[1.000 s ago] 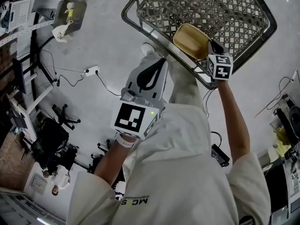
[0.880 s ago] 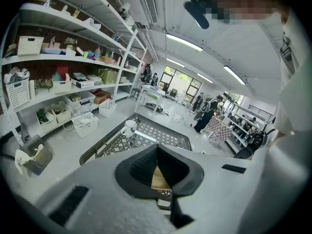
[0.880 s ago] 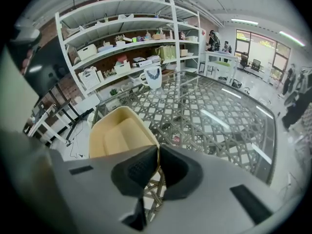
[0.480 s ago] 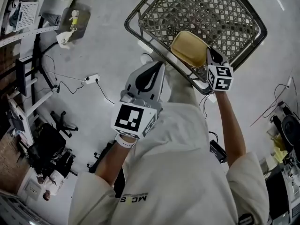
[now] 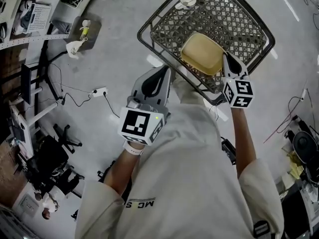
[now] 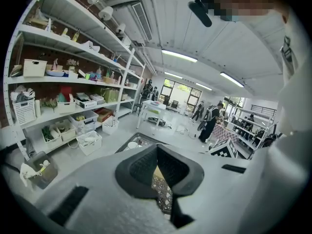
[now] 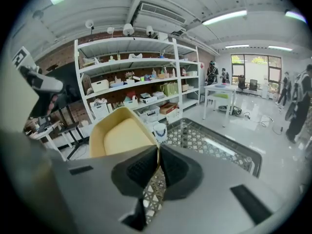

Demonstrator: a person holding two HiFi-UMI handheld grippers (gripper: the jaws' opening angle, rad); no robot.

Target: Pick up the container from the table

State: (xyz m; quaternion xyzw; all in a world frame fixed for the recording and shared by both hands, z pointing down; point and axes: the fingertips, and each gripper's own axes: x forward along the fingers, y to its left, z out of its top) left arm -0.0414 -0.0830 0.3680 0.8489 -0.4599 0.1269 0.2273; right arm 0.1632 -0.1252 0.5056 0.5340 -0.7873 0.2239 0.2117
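Observation:
A yellow shallow container (image 5: 201, 53) hangs over the near side of the dark lattice-topped table (image 5: 149, 38). My right gripper (image 5: 227, 62) is shut on its near rim. In the right gripper view the container (image 7: 122, 133) rises tilted just beyond the shut right gripper (image 7: 158, 159), with its rim pinched between the pads. My left gripper (image 5: 165, 71) is held in front of the person's chest, left of the table's near edge. In the left gripper view the left gripper (image 6: 156, 161) is shut with nothing in it.
A white cup (image 5: 188, 0) stands on the far part of the table, and the cup (image 7: 160, 130) shows beside the container in the right gripper view. Grey floor with a cable and power strip (image 5: 99, 91) lies to the left. Shelving (image 7: 136, 82) lines the room's wall.
The head view has shifted, so the table sits lower and the cup has come into sight. My right gripper keeps its hold on the container. The left gripper has barely moved.

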